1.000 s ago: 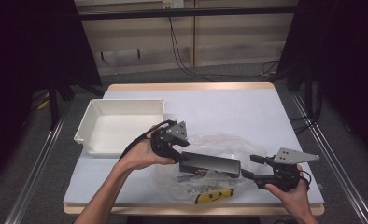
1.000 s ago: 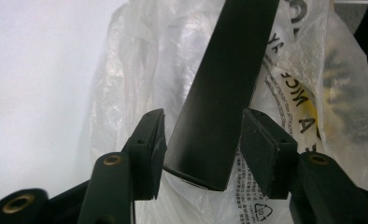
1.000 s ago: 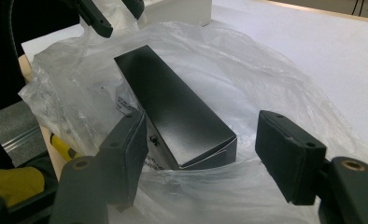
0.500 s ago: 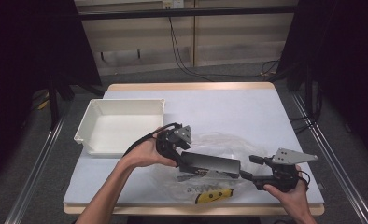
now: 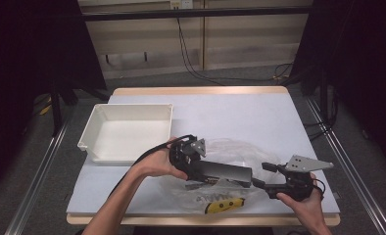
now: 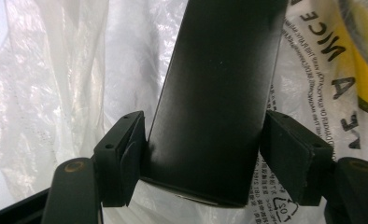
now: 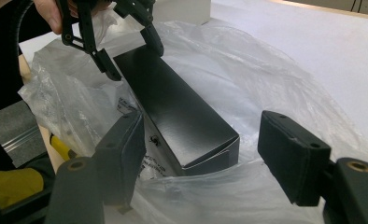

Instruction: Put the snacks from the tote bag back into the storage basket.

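A long black box (image 5: 225, 172) lies on a crumpled clear plastic bag (image 5: 240, 149) at the table's front. My left gripper (image 5: 203, 169) straddles the box's left end. In the left gripper view the box (image 6: 215, 93) runs up between the pads (image 6: 126, 154), which have just been opening and stand close beside its sides without pressing: open. My right gripper (image 5: 259, 179) is at the box's right end. In the right gripper view its jaws (image 7: 205, 163) stand wide on either side of the box's flap end (image 7: 210, 154), open, with the left gripper (image 7: 131, 58) at the far end.
A white tray (image 5: 132, 106) stands at the left of the white table top (image 5: 254, 112). The bag carries a yellow smiley print (image 5: 224, 205) and black lettering (image 6: 331, 42) near the front edge. Metal rails run along both sides of the table.
The left gripper has sunk a little towards the table with the box's left end, and its jaws have spread apart. The right gripper has stayed where it was.
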`<state>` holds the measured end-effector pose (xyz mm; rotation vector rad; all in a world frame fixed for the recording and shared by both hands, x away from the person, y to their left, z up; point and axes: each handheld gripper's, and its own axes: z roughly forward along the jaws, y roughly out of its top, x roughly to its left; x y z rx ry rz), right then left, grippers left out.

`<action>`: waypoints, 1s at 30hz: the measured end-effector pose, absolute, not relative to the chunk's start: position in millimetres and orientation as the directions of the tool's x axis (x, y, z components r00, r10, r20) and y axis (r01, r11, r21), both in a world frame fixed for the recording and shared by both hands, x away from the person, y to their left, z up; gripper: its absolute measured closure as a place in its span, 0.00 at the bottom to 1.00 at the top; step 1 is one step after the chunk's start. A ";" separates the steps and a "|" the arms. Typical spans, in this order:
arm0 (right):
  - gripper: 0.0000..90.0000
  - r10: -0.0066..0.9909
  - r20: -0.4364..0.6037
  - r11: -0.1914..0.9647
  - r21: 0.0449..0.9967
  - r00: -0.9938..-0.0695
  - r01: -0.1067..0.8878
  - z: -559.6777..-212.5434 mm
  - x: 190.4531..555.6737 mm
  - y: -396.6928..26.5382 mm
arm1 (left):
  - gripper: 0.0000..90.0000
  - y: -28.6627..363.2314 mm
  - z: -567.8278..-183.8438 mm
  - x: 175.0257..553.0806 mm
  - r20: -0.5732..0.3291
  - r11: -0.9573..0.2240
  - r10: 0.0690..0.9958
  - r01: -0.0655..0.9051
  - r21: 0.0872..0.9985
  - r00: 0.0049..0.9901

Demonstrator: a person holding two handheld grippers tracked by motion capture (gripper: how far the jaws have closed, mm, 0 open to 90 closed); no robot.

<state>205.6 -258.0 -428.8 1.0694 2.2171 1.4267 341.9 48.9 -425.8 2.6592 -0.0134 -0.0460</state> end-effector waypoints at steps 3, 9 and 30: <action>0.35 0.716 0.140 0.237 0.873 -0.684 0.427 -429.3 205.5 -257.3 | 0.34 48.6 -427.4 342.9 -0.021 -0.900 -0.024 -0.013 0.437 0.999; 0.30 0.721 0.131 0.239 0.874 -0.680 0.423 -430.8 205.3 -257.4 | 0.40 49.6 -429.9 340.5 -0.030 -0.894 -0.026 -0.010 0.448 0.999; 0.29 0.736 0.125 0.211 0.891 -0.666 0.401 -427.8 204.2 -260.9 | 0.48 50.7 -418.5 341.1 -0.083 -0.878 -0.052 -0.006 0.479 0.995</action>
